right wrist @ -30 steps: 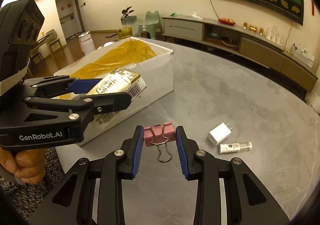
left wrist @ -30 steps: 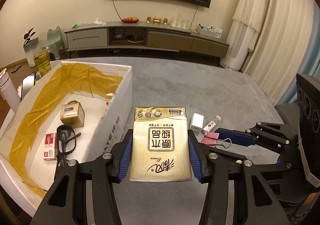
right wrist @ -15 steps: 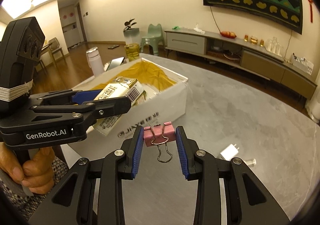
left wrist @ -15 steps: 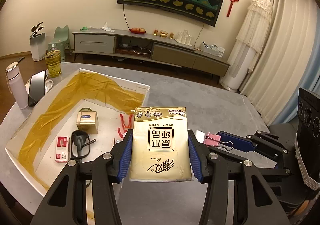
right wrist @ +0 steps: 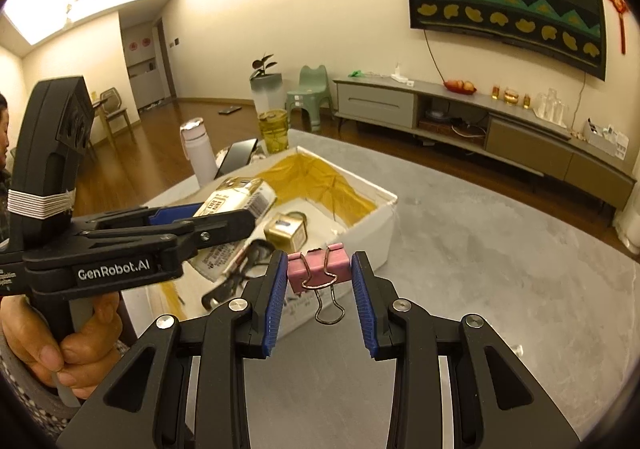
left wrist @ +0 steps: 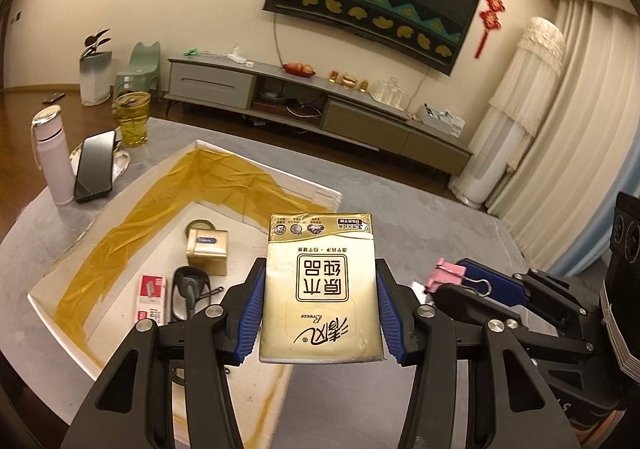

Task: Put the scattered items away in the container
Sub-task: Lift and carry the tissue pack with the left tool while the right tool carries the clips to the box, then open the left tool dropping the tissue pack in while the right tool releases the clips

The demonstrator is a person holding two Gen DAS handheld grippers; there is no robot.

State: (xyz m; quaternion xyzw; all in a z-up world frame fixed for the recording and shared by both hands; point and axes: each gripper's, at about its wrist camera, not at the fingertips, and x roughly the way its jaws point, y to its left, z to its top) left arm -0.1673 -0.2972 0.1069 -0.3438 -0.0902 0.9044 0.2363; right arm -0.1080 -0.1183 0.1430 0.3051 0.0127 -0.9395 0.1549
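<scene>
Left gripper point(left wrist: 320, 313): fingers clamped on the long sides of the tissue pack point(left wrist: 320, 289), held in the air over the near right corner of the white box point(left wrist: 326, 195). Pack looks light and soft; film probably slippery, so a mid-body side grip seems best. Right gripper point(right wrist: 320, 289): fingers narrow, pinching the pink binder clip point(right wrist: 316, 267) by its stiff body, wire handles hanging free, just outside the box's right wall.
</scene>
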